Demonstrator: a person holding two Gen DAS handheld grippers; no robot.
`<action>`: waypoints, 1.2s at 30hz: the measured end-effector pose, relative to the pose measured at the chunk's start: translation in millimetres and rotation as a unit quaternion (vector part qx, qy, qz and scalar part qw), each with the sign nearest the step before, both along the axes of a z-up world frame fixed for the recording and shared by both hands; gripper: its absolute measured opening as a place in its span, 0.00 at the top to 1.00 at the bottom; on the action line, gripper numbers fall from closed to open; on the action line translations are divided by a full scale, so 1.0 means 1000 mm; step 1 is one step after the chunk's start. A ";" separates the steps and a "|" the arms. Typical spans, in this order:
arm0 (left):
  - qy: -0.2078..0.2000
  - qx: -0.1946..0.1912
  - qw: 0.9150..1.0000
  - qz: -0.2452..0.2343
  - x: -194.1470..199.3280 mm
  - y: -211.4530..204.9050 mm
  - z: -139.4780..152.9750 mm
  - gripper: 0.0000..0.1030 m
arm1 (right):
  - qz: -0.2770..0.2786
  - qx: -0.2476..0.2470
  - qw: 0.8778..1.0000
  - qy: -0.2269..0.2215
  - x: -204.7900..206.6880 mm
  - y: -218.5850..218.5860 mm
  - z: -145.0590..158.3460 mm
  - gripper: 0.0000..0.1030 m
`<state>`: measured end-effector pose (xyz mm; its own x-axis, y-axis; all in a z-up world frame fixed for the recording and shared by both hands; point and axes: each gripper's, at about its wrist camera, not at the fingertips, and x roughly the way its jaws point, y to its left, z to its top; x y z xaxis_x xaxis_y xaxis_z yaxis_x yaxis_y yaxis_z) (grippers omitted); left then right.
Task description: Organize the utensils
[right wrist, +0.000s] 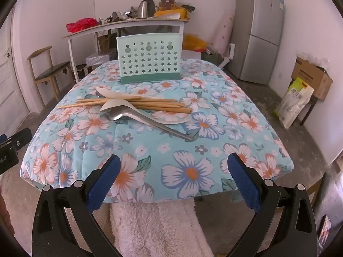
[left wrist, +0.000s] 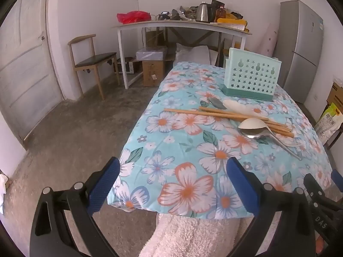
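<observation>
A heap of utensils lies mid-table on the floral cloth: several wooden chopsticks, a white spoon and a metal spoon. A second white spoon and metal spoon lie behind them. A mint-green star-perforated utensil holder stands upright at the far end. My left gripper hangs open over the near left table corner. My right gripper is open above the near edge, nothing between its fingers.
A fluffy pink cloth hangs below the near table edge. Beyond stand a wooden chair, a cluttered side table with a kettle, and a grey fridge. Bags and a cardboard box sit at the right wall.
</observation>
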<state>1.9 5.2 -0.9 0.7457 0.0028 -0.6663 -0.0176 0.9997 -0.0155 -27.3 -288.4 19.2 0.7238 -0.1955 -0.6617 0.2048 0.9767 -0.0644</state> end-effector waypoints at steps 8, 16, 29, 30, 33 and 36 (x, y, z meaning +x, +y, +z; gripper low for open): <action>0.000 -0.001 1.000 0.000 -0.001 0.001 0.000 0.05 | -0.001 0.001 1.000 -0.001 0.001 0.001 0.000 0.08; 0.000 -0.001 1.000 0.001 -0.001 0.000 0.000 0.05 | -0.001 0.001 1.000 -0.002 0.001 0.002 0.001 0.08; 0.000 0.000 1.000 0.001 -0.001 0.000 0.000 0.05 | -0.001 0.000 1.000 -0.002 0.002 0.001 0.001 0.08; 0.000 0.000 1.000 0.001 0.000 0.001 0.000 0.05 | -0.001 0.000 1.000 -0.001 0.002 0.001 0.000 0.08; 0.000 0.000 1.000 0.001 -0.001 0.001 0.000 0.05 | -0.001 0.000 1.000 -0.002 0.002 0.001 0.001 0.08; 0.000 0.000 1.000 0.001 -0.001 0.000 0.000 0.06 | -0.001 -0.001 1.000 -0.001 0.002 0.001 0.000 0.08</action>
